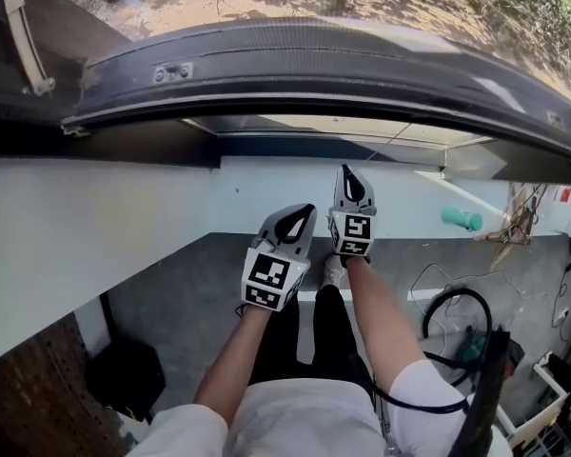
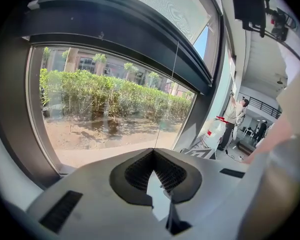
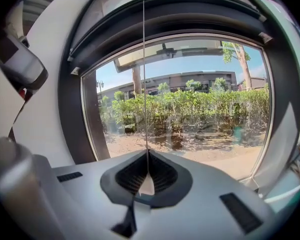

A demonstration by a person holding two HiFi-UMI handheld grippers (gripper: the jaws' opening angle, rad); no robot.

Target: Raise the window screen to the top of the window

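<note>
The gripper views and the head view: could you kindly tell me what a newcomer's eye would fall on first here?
The large dark-framed glass window fills both gripper views, with sunlit green hedges beyond it. A thin pull cord hangs down before the glass, and the right gripper and the left gripper are each shut on it, the right one further up in the head view.

Dark matt window frame (image 3: 85, 134), possibly painted metal, around glossy, reflective glass (image 3: 190, 119). Window screen (image 2: 165, 9) of fine, pale woven mesh. Thin smooth cord (image 3: 144, 84). Left gripper (image 2: 154, 153) and right gripper (image 3: 146, 153) have smooth matt grey plastic shells with ribbed black pads (image 2: 135, 171).
</note>
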